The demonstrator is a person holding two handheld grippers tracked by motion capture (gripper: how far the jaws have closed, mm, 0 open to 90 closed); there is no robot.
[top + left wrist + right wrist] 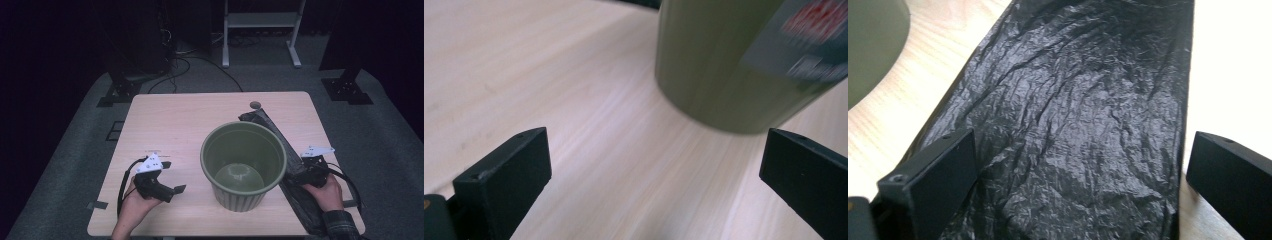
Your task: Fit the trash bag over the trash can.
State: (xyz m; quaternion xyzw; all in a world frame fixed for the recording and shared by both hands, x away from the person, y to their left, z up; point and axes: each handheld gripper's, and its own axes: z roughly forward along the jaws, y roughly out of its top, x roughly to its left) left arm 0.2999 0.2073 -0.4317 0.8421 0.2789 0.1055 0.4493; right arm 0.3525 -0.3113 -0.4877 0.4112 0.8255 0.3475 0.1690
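High view: a green bin stands mid-tabletop, and a flat black bag lies at its 3 o'clock, long axis running 11 to 5. Right tool, jaws spread, straddles the bag's near end; left tool, also spread, sits at the bin's 9 o'clock.

Pale wood-grain surface, square, rounded corners, standing on grey carpeted floor. Small round hole near far edge. Upright olive-green ribbed bin resting near centre, open and empty. Flat crinkled black plastic bag lying just right of bin, stretching from near the hole to near edge.
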